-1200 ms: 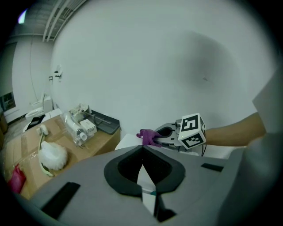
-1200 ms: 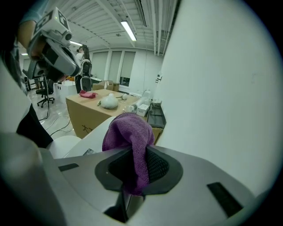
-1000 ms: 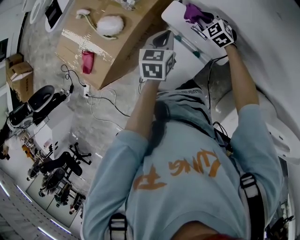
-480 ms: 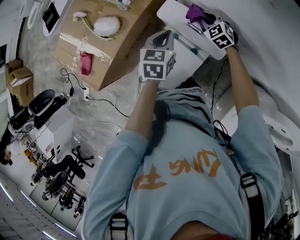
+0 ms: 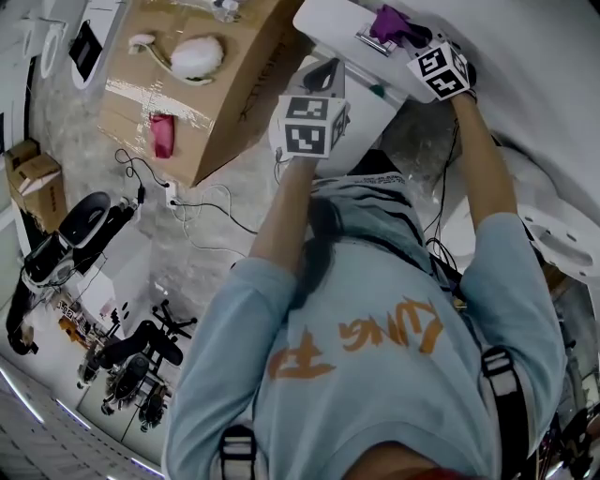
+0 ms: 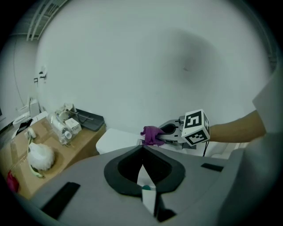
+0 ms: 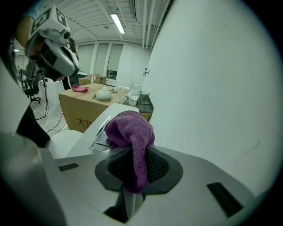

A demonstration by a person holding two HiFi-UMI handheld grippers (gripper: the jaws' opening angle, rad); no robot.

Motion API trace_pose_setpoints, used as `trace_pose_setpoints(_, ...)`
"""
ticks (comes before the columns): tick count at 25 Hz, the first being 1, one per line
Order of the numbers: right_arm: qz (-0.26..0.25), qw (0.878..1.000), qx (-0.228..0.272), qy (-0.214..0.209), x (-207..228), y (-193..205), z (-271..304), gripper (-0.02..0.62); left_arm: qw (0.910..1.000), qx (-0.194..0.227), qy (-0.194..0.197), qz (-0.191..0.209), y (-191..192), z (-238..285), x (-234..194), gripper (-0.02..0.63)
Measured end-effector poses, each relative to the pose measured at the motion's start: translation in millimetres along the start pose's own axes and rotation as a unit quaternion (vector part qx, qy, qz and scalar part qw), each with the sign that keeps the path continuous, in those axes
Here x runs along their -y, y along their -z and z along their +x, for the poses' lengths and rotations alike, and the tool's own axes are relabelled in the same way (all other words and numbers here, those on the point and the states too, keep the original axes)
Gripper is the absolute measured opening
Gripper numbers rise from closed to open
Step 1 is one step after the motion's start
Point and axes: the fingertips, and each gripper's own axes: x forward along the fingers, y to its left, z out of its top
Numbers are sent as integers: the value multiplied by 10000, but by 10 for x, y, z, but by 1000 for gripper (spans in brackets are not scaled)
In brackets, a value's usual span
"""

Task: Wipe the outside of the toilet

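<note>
While two grippers are held out over the toilet, only one of them is loaded: the right gripper is seen with its jaws pinched on a single purple cloth, which is bunched above the jaws and hangs down between them. The cloth is held at the top of the white tank lid, just beside one chrome plate set in that lid; whether the cloth is pressed onto the lid cannot be told. The left gripper is held near the front of the tank with its jaws pressed together and nothing gripped between them. One marker cube is carried on each gripper. Beside the tank one large cardboard box is seen, and on its top one white fluffy item and one pink item are laid well apart, with a cluster of small containers at the wall end. One white wall is seen behind the toilet.
</note>
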Motion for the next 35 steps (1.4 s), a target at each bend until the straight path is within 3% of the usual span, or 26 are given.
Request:
trace_pose_setpoints(20,719,9961,-67,509,-84,482,-587,64,9993,-110,346,130,99,111,244,25)
trace_pose_setpoints(30,1415,9873,75,715,-163,720,-907,69,9994,-91,344,52,163,109,271,25)
trace_pose_setpoints(35,2218,9730,346,542,-174,786,-1088,71,9997,-54,215,-65,164,63,151,25)
